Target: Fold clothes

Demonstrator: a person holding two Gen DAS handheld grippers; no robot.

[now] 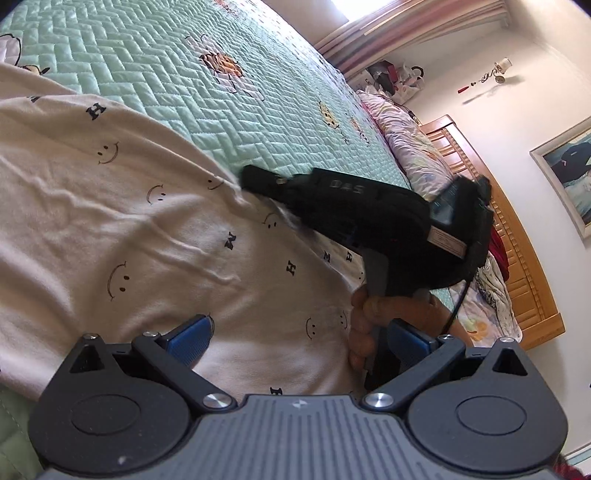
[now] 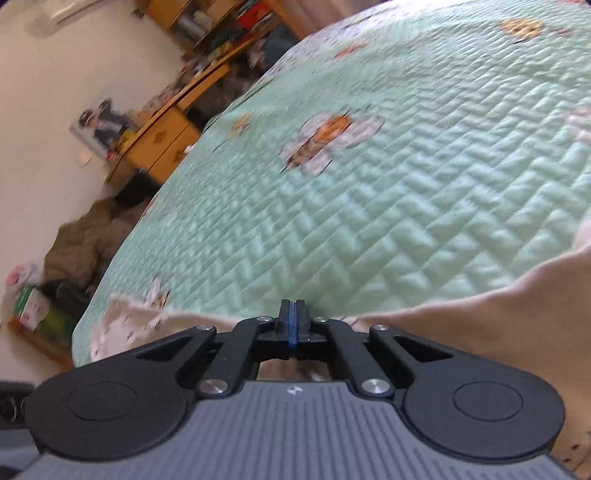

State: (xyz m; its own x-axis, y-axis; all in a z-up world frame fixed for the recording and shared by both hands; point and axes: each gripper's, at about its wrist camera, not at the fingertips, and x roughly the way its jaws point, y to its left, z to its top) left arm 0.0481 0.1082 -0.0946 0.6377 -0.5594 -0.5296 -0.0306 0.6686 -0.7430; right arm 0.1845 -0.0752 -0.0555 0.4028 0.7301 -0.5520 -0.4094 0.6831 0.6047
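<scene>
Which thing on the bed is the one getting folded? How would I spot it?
Find the big bed with the mint green quilt. The cream garment lies spread on its near side. Unlike the flowered quilt, it is printed with little smiley faces and dark letters.

Left wrist view low over the shirt (image 1: 155,236), facing across the bed (image 1: 221,110) toward the headboard (image 1: 517,266), right wrist view close above the bed (image 2: 369,203), facing shelves (image 2: 207,33), both sharing the quilt and shirt (image 2: 498,325)
</scene>
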